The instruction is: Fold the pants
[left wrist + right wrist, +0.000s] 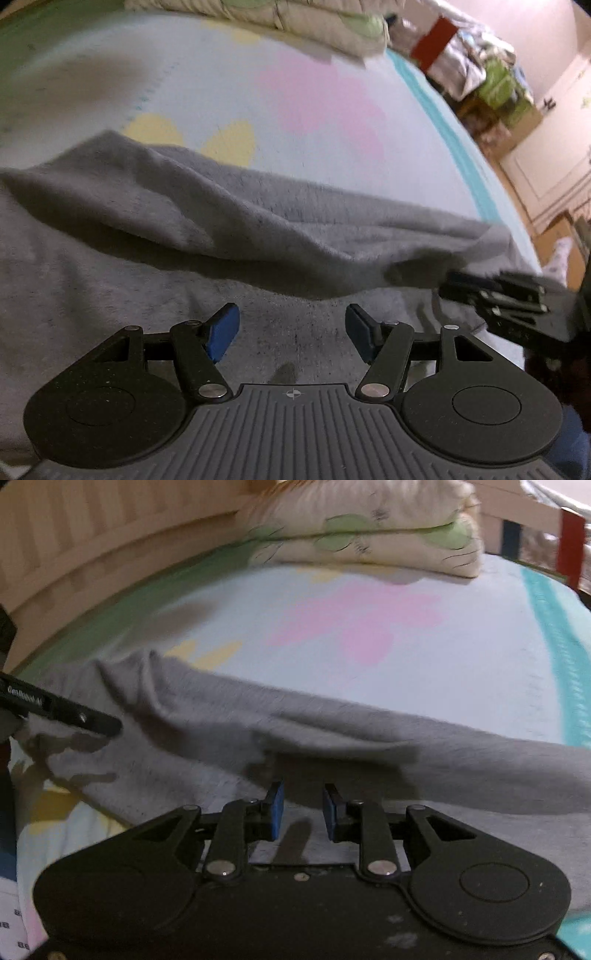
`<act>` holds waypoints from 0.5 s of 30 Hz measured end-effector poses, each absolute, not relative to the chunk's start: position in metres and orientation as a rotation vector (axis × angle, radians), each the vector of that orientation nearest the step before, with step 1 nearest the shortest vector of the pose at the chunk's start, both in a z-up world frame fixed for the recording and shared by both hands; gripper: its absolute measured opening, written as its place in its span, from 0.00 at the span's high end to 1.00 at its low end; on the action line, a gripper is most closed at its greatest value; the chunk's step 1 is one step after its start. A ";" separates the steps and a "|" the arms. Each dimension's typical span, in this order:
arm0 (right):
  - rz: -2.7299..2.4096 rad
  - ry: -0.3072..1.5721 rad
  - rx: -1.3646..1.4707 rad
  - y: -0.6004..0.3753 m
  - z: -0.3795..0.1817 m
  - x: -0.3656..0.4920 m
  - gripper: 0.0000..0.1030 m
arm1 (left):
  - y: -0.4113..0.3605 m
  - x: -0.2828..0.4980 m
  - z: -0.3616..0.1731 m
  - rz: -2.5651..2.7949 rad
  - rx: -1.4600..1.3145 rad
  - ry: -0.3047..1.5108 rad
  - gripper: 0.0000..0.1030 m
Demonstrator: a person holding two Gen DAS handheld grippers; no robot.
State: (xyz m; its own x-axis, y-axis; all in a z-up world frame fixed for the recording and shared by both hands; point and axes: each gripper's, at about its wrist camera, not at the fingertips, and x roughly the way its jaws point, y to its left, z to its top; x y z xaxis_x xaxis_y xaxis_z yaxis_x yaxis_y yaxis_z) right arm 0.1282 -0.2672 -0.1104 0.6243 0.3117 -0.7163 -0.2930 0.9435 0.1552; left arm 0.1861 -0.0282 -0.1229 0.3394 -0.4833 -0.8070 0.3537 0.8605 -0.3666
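Grey pants point(221, 221) lie spread on the bed, with one layer folded over so that a raised fold runs across both views. My left gripper point(291, 328) hovers over the flat lower layer just short of that fold, its blue pads wide apart with nothing between them. Lower down the same fold point(369, 738), my right gripper point(303, 805) has its jaws a narrow gap apart, tips at the fold's edge, and no cloth shows pinched between the pads. The right gripper point(454, 288) also appears at the right of the left wrist view. The left gripper point(110, 725) reaches in from the left edge of the right wrist view.
The bed sheet point(369, 627) is pale blue with pink and yellow patches and a teal border point(554, 635). A folded cream and green quilt point(369, 535) lies at the far end. A wooden rail point(92, 546) runs along the left side. Boxes and clutter point(491, 81) stand beyond the bed's right edge.
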 end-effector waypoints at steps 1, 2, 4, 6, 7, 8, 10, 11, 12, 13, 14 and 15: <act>0.355 0.829 0.019 -0.260 -0.114 0.135 0.75 | -0.032 0.194 -0.126 -0.540 -0.125 1.092 0.40; 0.359 0.827 0.016 -0.256 -0.115 0.137 0.76 | -0.034 0.204 -0.126 -0.522 -0.127 1.077 0.40; 0.317 0.799 0.015 -0.251 -0.116 0.158 0.77 | -0.034 0.225 -0.121 -0.471 -0.144 1.019 0.40; 0.240 0.754 0.044 -0.258 -0.110 0.178 0.77 | -0.030 0.246 -0.117 -0.389 -0.170 0.973 0.40; 0.197 0.730 0.076 -0.265 -0.106 0.184 0.76 | -0.027 0.256 -0.117 -0.353 -0.187 0.963 0.40; 0.152 0.708 0.108 -0.275 -0.101 0.187 0.75 | -0.023 0.264 -0.117 -0.324 -0.202 0.962 0.40; 0.072 0.680 0.144 -0.298 -0.094 0.183 0.70 | -0.018 0.273 -0.117 -0.293 -0.222 0.964 0.40; 0.032 0.673 0.147 -0.310 -0.091 0.178 0.67 | -0.017 0.272 -0.116 -0.288 -0.224 0.962 0.40; -0.013 0.669 0.144 -0.324 -0.089 0.171 0.61 | -0.017 0.269 -0.114 -0.294 -0.219 0.960 0.40; -0.057 0.668 0.142 -0.337 -0.087 0.165 0.58 | -0.022 0.263 -0.111 -0.303 -0.214 0.963 0.40; -0.109 0.673 0.144 -0.354 -0.087 0.157 0.51 | -0.025 0.257 -0.108 -0.321 -0.209 0.969 0.40; -0.153 0.682 0.152 -0.367 -0.089 0.150 0.49 | -0.028 0.247 -0.108 -0.352 -0.207 0.976 0.39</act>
